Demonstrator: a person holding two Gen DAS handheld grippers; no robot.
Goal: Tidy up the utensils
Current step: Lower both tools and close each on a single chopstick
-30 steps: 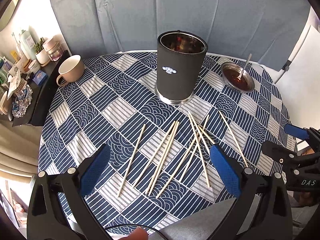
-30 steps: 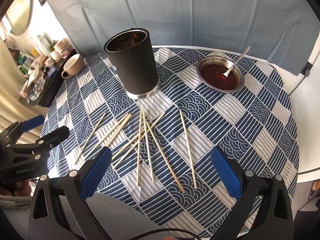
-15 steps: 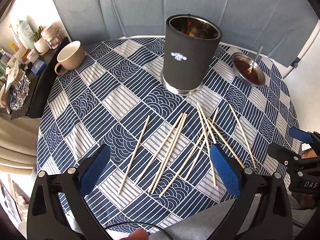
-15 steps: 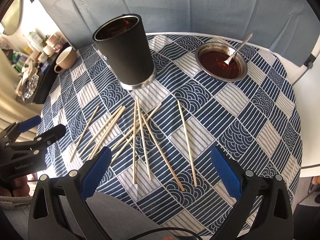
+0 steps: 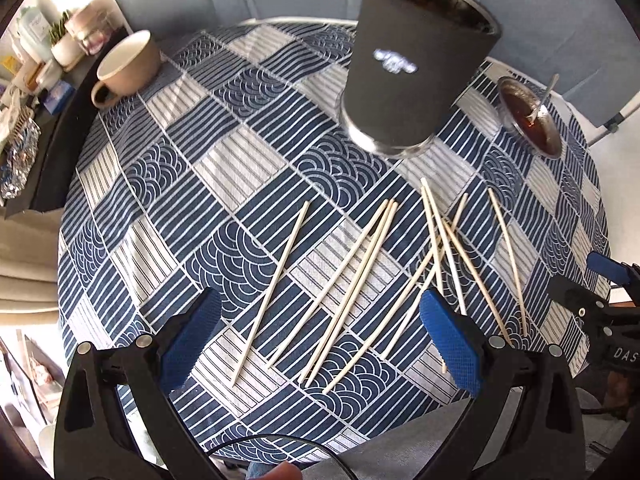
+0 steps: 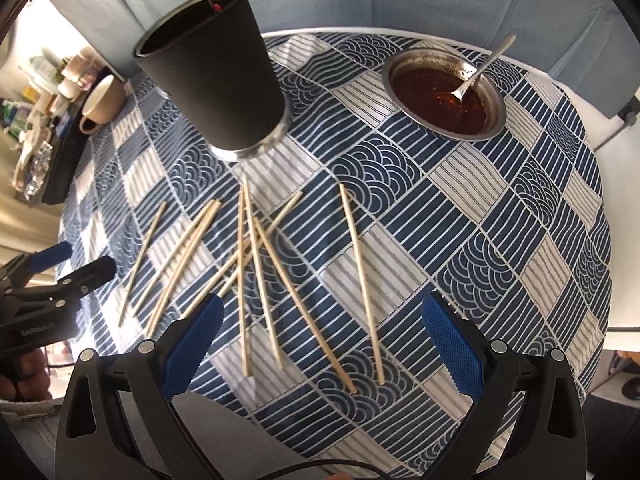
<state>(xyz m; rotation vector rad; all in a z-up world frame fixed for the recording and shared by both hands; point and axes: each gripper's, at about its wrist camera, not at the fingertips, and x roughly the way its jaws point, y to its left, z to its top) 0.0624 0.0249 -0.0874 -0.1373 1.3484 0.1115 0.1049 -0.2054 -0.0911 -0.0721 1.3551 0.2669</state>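
Observation:
Several pale wooden chopsticks [image 5: 352, 284] lie scattered on the blue-and-white patterned tablecloth [image 5: 224, 184]; they also show in the right wrist view [image 6: 256, 264]. A tall black cylindrical holder [image 5: 416, 68] stands upright behind them, also in the right wrist view [image 6: 216, 76]. My left gripper [image 5: 320, 344] is open and empty, hovering over the near ends of the left chopsticks. My right gripper [image 6: 320, 344] is open and empty above the right chopsticks. Each gripper shows at the edge of the other's view.
A metal bowl of dark red sauce with a spoon [image 6: 444, 92] sits at the back right. A beige mug [image 5: 128, 66] stands at the back left by the table edge. A cluttered dark side shelf [image 5: 24, 120] lies left of the round table.
Both grippers have moved forward and lower toward the chopsticks and holder, which now appear larger. Nothing on the table has moved. Both grippers stay open.

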